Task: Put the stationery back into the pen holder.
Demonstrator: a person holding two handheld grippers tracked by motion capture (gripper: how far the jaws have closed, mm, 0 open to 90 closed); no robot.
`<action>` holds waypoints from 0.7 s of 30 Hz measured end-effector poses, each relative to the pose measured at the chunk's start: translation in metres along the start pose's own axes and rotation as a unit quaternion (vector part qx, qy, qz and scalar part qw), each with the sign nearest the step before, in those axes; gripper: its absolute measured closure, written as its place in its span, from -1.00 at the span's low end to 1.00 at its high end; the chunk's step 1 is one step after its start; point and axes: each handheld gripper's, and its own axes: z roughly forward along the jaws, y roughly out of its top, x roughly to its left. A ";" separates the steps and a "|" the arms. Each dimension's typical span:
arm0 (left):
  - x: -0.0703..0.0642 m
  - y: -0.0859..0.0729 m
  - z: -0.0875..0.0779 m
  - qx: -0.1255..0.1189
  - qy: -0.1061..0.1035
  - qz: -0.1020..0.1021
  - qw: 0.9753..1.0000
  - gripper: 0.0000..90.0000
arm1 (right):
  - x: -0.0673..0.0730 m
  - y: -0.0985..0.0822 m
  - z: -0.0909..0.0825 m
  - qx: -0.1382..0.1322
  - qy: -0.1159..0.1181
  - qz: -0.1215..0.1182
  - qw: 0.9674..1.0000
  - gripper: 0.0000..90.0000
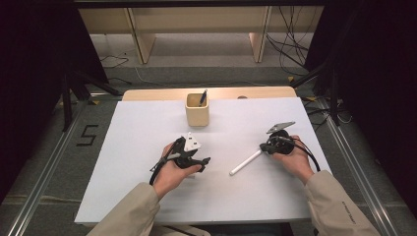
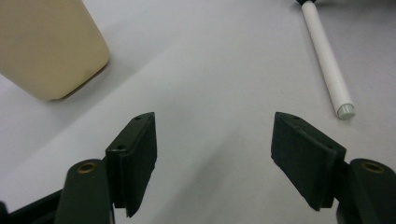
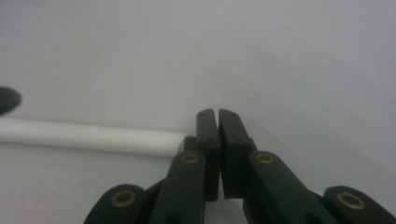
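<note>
White marker [image 1: 245, 163] lies on the tabletop [image 1: 137, 128] beside the closed, empty right tool [image 1: 266, 146]; a nudge could roll it away; left tool [image 1: 199, 162] gapes, idle

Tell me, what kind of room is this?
Likely a lab recording booth: black curtains flank a white-covered table, cables trail on the floor, and floor rails run beside it.

Beige jacket sleeves [image 1: 133, 209] on both forearms, small dark lettering on the right one. Black left gripper [image 1: 194, 160] and right gripper [image 1: 268, 146], each topped by a grey three-cornered plate, trailing black cable. Flat black jaws on brass-bushed arms, small screw holes.
</note>
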 end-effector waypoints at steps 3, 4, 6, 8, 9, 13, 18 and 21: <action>0.000 0.000 0.000 -0.001 -0.002 0.000 1.000 -0.30 | -0.003 -0.001 -0.004 -0.012 -0.011 0.012 1.000 0.86; -0.001 0.000 0.000 -0.002 -0.001 0.000 1.000 -0.30 | -0.004 -0.001 -0.005 -0.017 -0.017 0.018 1.000 0.83; -0.002 0.000 0.001 -0.002 -0.003 -0.002 1.000 -0.30 | -0.007 -0.001 -0.009 -0.026 -0.032 0.030 0.999 0.68; -0.003 0.001 0.001 -0.002 -0.005 -0.002 1.000 -0.30 | -0.010 -0.002 -0.013 -0.030 -0.052 0.049 0.997 0.50; -0.004 0.001 0.001 -0.003 -0.006 -0.003 1.000 -0.30 | -0.011 -0.003 -0.015 -0.031 -0.059 0.057 0.996 0.41; -0.010 0.005 0.002 -0.004 -0.018 -0.002 1.000 -0.30 | -0.014 -0.008 -0.024 -0.041 -0.085 0.077 0.993 0.20; -0.026 0.013 0.008 -0.004 -0.040 -0.002 0.999 -0.31 | -0.013 -0.014 -0.028 -0.041 -0.103 0.100 0.989 -0.03; -0.035 0.017 0.014 0.004 -0.050 0.002 0.999 -0.30 | -0.011 -0.016 -0.029 -0.040 -0.105 0.098 0.989 -0.06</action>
